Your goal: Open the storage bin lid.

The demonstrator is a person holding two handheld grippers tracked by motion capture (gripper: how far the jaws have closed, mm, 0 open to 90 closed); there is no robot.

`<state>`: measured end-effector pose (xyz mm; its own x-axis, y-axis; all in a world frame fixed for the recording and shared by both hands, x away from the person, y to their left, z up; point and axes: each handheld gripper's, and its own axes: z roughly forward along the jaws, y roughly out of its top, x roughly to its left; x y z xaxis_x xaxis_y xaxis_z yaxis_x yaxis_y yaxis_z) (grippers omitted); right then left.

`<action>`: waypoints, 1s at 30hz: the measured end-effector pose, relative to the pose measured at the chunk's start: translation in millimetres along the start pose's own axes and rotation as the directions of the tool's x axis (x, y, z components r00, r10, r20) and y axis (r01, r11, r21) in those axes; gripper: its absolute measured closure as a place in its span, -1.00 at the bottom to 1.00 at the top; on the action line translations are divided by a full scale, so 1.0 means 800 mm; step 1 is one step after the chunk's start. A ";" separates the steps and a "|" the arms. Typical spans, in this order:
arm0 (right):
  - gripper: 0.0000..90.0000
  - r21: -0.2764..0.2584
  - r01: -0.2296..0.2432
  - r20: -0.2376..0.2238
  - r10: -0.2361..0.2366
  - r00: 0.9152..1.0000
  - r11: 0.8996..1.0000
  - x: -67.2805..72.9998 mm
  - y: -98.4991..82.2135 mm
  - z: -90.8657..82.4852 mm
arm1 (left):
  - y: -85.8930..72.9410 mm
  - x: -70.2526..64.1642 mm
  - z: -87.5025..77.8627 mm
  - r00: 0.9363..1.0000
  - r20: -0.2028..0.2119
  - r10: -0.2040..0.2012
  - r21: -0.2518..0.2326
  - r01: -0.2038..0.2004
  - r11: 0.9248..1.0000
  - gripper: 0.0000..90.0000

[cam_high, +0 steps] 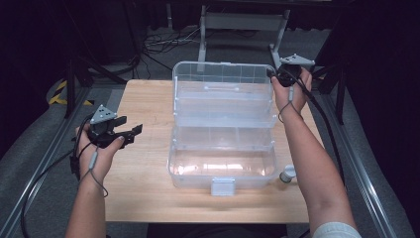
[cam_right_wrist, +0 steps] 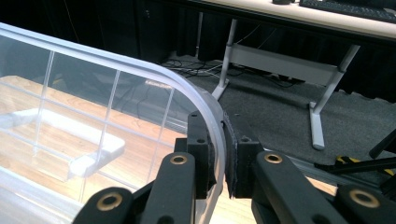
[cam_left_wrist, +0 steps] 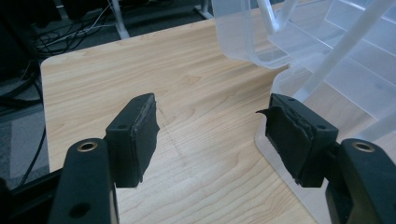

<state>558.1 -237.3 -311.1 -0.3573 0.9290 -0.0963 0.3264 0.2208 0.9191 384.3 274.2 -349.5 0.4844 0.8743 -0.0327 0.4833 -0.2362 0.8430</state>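
Note:
A clear plastic organiser box (cam_high: 221, 178) stands open in the middle of the wooden table (cam_high: 143, 188), with its fold-out trays raised in steps. Its lid (cam_high: 223, 74) stands upright at the back. My right gripper (cam_high: 274, 74) is at the lid's far right corner, and in the right gripper view the gripper (cam_right_wrist: 218, 140) is shut on the curved lid rim (cam_right_wrist: 154, 70), one pad on each side. My left gripper (cam_high: 130, 126) hovers over bare table left of the box. Seen in the left gripper view, this gripper (cam_left_wrist: 212, 116) is open and holds nothing, with the box (cam_left_wrist: 327, 60) to its right.
A small white round object (cam_high: 287, 174) sits on the table against the box's front right corner. Cables trail from both grippers off the table sides. Metal rails run along both table edges, and beyond the far edge are a desk frame (cam_high: 242, 22) and floor cables.

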 end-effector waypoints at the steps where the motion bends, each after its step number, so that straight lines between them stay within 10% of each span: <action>1: 0.83 -0.001 0.000 -0.002 0.000 1.000 1.000 0.000 0.000 0.001 | 0.000 0.000 0.000 1.000 0.000 0.000 0.000 0.000 1.000 -0.22; 30: 0.85 -0.019 0.030 -0.013 -0.030 0.999 0.999 -0.006 -0.014 0.025 | -0.005 0.006 0.004 1.000 -0.001 -0.020 0.012 0.020 1.000 -0.22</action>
<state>573.9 -238.2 -328.7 -0.3782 0.9180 -0.1192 0.2986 0.2429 0.9230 386.9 277.9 -354.3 0.4740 0.8791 -0.0494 0.5015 -0.2234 0.8358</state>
